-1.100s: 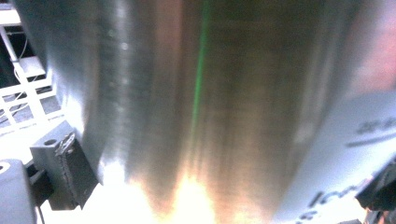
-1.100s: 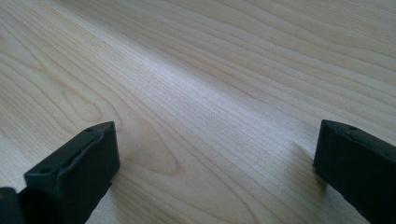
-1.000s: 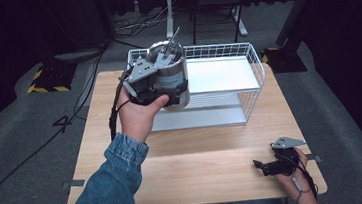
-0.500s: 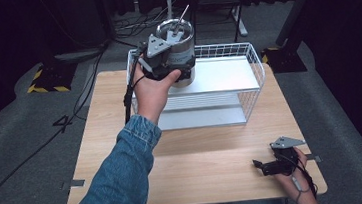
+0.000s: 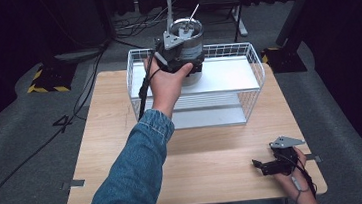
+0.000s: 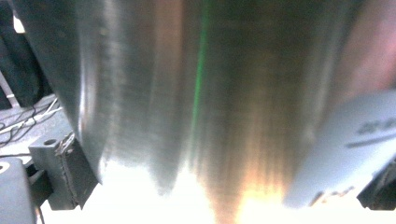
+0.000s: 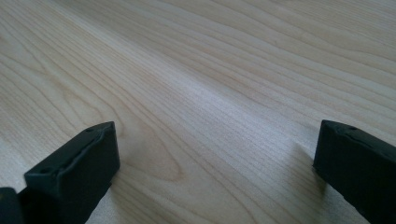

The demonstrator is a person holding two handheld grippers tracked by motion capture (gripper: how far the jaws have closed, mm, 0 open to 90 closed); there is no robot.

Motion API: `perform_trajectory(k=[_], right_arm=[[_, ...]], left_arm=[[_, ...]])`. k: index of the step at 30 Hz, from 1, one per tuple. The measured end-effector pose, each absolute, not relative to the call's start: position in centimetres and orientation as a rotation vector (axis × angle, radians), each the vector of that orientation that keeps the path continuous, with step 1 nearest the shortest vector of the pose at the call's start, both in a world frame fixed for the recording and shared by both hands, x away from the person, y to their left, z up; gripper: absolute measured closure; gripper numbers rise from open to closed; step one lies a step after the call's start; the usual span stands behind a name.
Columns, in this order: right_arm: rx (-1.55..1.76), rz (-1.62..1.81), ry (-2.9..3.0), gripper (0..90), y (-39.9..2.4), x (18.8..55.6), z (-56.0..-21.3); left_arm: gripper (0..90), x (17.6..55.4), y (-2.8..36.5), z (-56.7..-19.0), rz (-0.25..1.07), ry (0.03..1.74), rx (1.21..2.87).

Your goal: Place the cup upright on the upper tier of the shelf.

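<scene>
High view: left hand-held gripper (image 5: 180, 57) pinches a steel canister (image 5: 187, 48) above the wire rack's (image 5: 253, 87) far left corner. Its smooth wall could slip, probably tipping onto the shelf. Right hand-held gripper (image 5: 268, 166) rests spread on the bench (image 5: 112, 138).

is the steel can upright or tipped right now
Upright. In the high view the shiny steel cylindrical can shows its round open top facing up and its sides vertical, held by the left gripper above the white wire basket.
</scene>
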State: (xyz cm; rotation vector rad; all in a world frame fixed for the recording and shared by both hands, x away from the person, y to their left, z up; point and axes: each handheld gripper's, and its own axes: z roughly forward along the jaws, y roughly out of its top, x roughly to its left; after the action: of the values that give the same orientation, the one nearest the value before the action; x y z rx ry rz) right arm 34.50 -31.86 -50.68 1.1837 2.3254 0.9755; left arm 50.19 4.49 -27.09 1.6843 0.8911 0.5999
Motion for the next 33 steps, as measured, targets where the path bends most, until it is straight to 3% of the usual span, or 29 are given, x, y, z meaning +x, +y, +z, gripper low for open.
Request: perform_trajectory(k=[33], right_arm=[[1.172,0.981,2.334,0.6,-31.8,34.5,-50.7]], left_arm=[[3.1,51.0,2.8,-28.9,0.651,0.887,1.67]])
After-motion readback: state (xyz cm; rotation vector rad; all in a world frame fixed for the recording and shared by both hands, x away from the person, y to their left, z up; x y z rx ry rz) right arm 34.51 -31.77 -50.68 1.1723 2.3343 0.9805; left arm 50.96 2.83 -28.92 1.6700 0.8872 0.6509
